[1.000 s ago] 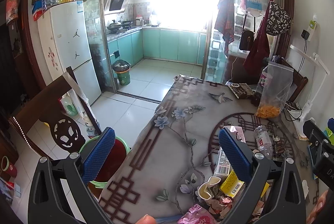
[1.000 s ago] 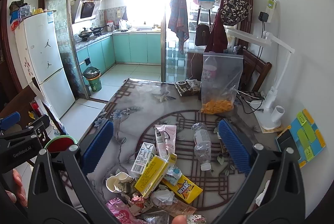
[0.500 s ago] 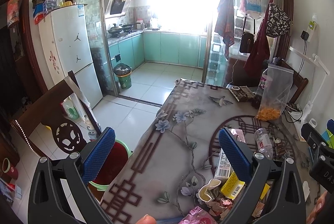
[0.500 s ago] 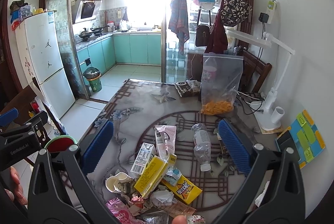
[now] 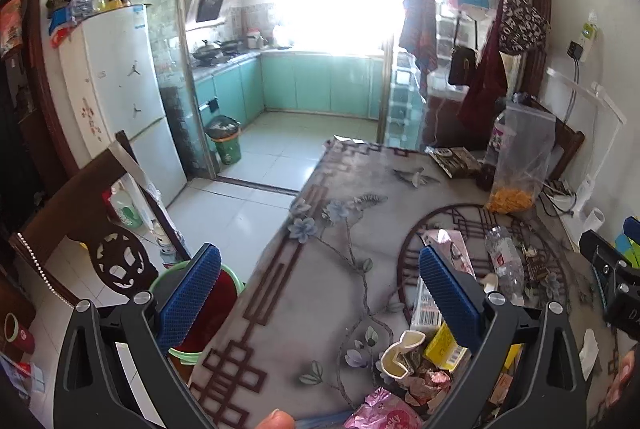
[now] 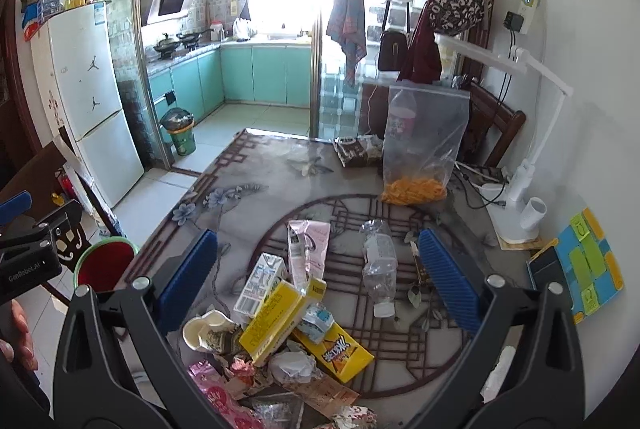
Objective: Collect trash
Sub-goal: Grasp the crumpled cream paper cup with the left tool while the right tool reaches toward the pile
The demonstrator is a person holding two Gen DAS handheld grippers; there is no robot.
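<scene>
A heap of trash lies on the patterned table (image 6: pixel 256 197): a yellow carton (image 6: pixel 276 317), a white milk box (image 6: pixel 260 283), a pink pouch (image 6: pixel 307 249), a crushed clear bottle (image 6: pixel 378 269), a crumpled paper cup (image 6: pixel 202 329) and pink wrappers (image 6: pixel 216 389). My right gripper (image 6: pixel 318 281) hangs open above the heap, holding nothing. My left gripper (image 5: pixel 318 297) is open too, over the table's left edge, with the trash (image 5: pixel 416 361) by its right finger. Below that edge, on the floor, stands a green bin with a red liner (image 5: pixel 208 313).
A zip bag of orange snacks (image 6: pixel 420 149) and a dark packet (image 6: pixel 358 149) stand at the table's far end. A white desk lamp (image 6: pixel 520 197) and a colourful pad (image 6: pixel 584 265) sit at the right. A carved chair (image 5: pixel 100 229) stands left of the table.
The left gripper has tilted slightly, so the table and bin sit a little higher in its view. The right gripper has barely moved. Both stay open.
</scene>
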